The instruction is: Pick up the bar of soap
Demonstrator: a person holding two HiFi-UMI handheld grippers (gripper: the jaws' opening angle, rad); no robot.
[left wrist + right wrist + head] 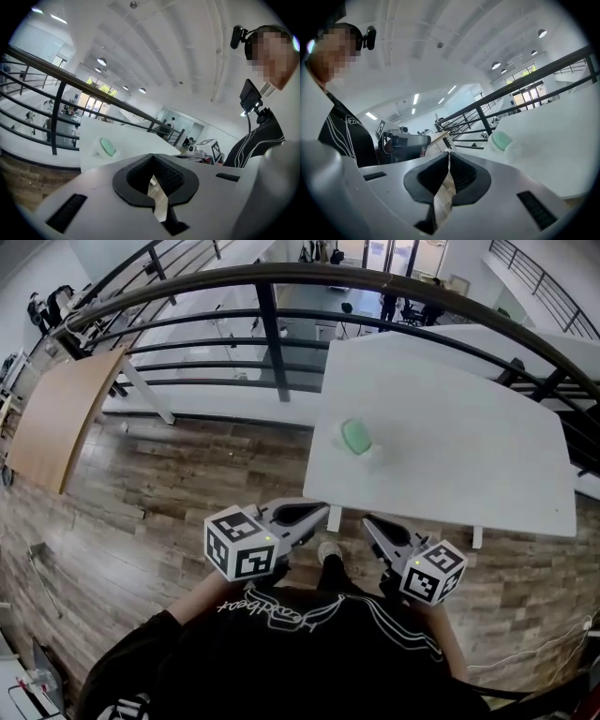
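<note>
A pale green bar of soap [356, 436] lies in a small white dish on the white table [459, 456], near the table's left side. The left gripper view shows the soap [108, 146] ahead and to the left, the right gripper view shows it [501, 139] ahead and to the right. Both grippers hang below the table's near edge, short of the soap. My left gripper [324, 513] [153, 155] has its jaw tips together with nothing between them. My right gripper [368, 519] [449, 152] is also shut and empty.
A black metal railing [272, 334] curves behind the table, with a lower floor beyond it. A wooden tabletop [66, 413] stands at the far left. Wood-plank floor [187, 484] lies under me, and my shoe [328, 552] shows between the grippers.
</note>
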